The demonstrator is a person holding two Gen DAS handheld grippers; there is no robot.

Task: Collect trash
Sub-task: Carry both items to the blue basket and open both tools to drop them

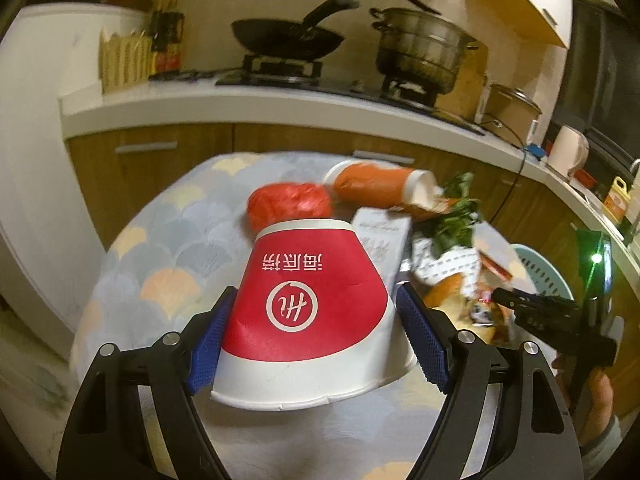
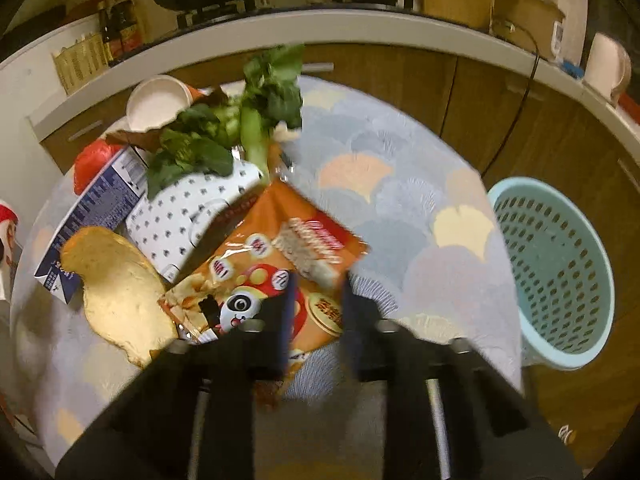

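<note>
Red-and-white paper cup [image 1: 312, 312], upside down, is clamped in my left gripper [image 1: 316, 336] above the tabletop [image 1: 168, 248], while my right gripper [image 2: 316, 312] pinches the orange snack bag [image 2: 288, 264] near the basket [image 2: 560, 280].

Both wrist views close above the shared table [image 1: 160, 248], counterward.

right gripper [image 2: 316, 312] clamped on orange snack bag [image 2: 280, 264] | table [image 2: 400, 208]: greens [image 2: 224, 132], box [image 2: 100, 212] | basket [image 2: 560, 272] beside table
</note>
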